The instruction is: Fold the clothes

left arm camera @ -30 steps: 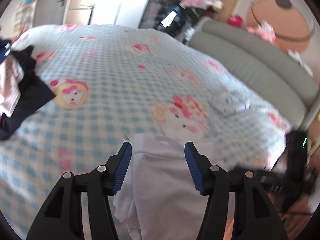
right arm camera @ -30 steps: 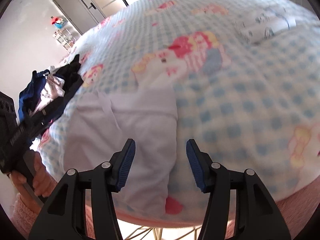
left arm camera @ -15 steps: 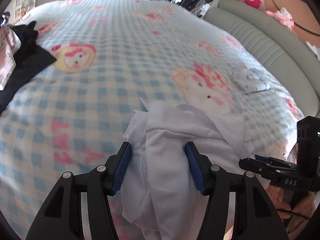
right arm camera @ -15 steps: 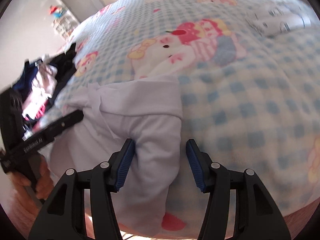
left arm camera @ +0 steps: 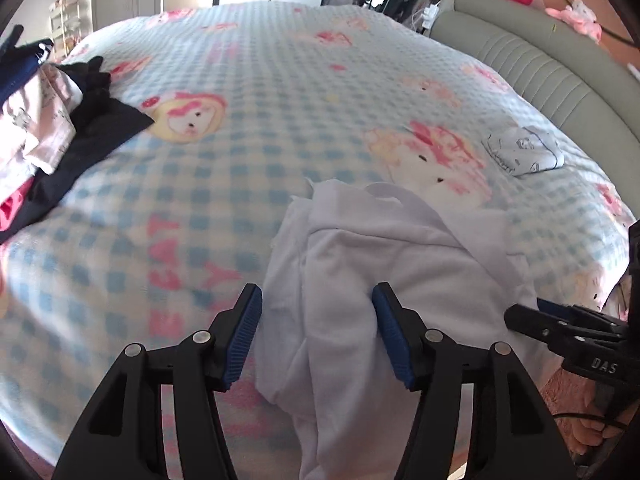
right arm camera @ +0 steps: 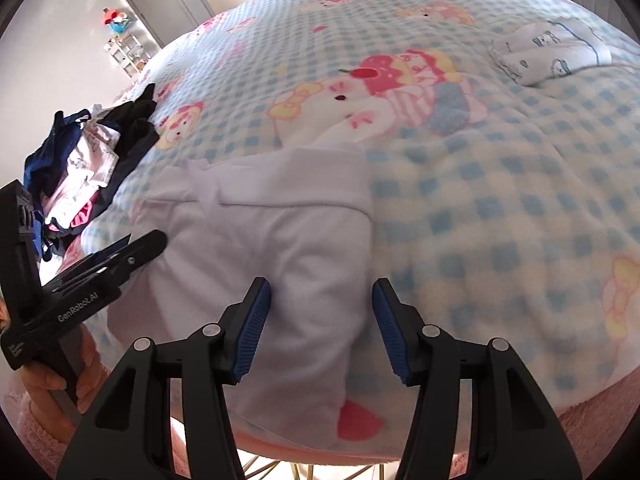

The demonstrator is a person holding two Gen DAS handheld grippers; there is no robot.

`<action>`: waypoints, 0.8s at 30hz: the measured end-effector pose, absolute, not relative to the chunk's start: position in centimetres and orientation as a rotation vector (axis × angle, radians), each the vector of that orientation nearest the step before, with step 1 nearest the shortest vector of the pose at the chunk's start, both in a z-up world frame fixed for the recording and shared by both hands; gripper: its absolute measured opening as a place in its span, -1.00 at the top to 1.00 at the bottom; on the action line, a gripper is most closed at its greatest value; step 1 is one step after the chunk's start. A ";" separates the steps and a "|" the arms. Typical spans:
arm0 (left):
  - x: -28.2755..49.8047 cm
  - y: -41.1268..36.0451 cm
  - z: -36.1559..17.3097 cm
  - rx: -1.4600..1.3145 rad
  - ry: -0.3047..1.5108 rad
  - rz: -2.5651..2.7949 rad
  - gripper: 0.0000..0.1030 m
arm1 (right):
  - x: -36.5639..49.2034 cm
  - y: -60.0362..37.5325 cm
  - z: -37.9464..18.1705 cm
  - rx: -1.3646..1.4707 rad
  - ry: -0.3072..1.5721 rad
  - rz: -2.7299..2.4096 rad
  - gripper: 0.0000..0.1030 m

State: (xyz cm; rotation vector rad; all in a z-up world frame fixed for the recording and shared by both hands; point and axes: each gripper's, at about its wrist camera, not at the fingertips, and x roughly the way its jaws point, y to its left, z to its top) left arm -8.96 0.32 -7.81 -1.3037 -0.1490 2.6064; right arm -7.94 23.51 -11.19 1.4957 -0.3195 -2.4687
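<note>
1. Left gripper point(left arm camera: 316, 336): jaws opening, a fold of the white garment point(left arm camera: 360, 280) between the fingers, pads not pressing it.
2. Right gripper point(right arm camera: 320, 328): fingers apart over the garment's right edge (no grip).
3. Beyond both sets of fingers the checked blanket point(right arm camera: 500, 200) lies bare; a clothes pile point(left arm camera: 48, 120) sits far left.
4. Readable: "CAT" on the blanket, "DAS" and "GenRobot.AI" on the grippers.

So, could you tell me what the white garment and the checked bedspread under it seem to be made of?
White garment: looks like soft matte cotton knit, since it drapes in rounded, limp folds with no sheen. Checked bedspread: probably fleece or waffle-textured plush, given its fuzzy, dimpled, printed surface. Neither is certain from looks alone.
</note>
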 end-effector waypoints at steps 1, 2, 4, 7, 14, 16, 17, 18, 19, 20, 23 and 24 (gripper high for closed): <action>-8.7 0.2 -7.2 -1.282 -0.152 2.612 -0.16 | -7.9 24.0 -11.3 1.504 -0.349 -2.469 -0.06; -8.4 0.2 -6.5 -1.245 -0.169 2.603 -0.14 | -7.9 24.5 -11.5 1.508 -0.388 -2.464 -0.06; -8.1 0.1 -5.7 -1.202 -0.193 2.583 -0.14 | -7.6 25.1 -11.4 1.494 -0.437 -2.463 -0.06; -8.0 0.1 -6.1 -1.208 -0.199 2.570 -0.14 | -7.2 24.7 -11.0 1.476 -0.420 -2.458 -0.06; -9.0 -0.9 -7.7 -1.315 -0.179 2.612 -0.14 | -5.7 23.2 -11.1 1.494 -0.303 -2.448 -0.06; -8.9 -1.7 -7.1 -1.283 -0.270 2.595 -0.14 | -5.5 23.4 -11.1 1.500 -0.310 -2.450 -0.06; -8.7 -1.9 -6.7 -1.260 -0.309 2.582 -0.14 | -5.5 23.5 -11.1 1.497 -0.312 -2.455 -0.06; -8.5 -1.8 -6.5 -1.236 -0.324 2.563 -0.14 | -5.5 23.6 -11.0 1.494 -0.313 -2.460 -0.06; -8.2 -1.7 -6.3 -1.216 -0.332 2.543 -0.14 | -5.4 23.6 -11.0 1.491 -0.313 -2.464 -0.06; -7.8 -1.3 -6.3 -1.209 -0.320 2.525 -0.14 | -5.4 23.7 -10.9 1.488 -0.314 -2.468 -0.06; -7.0 -0.2 -7.4 -1.243 -0.267 2.494 -0.14 | -5.5 23.5 -11.6 1.510 -0.305 -2.458 -0.06; -6.9 0.0 -8.0 -1.266 -0.252 2.495 -0.14 | -5.6 23.4 -11.9 1.516 -0.303 -2.454 -0.06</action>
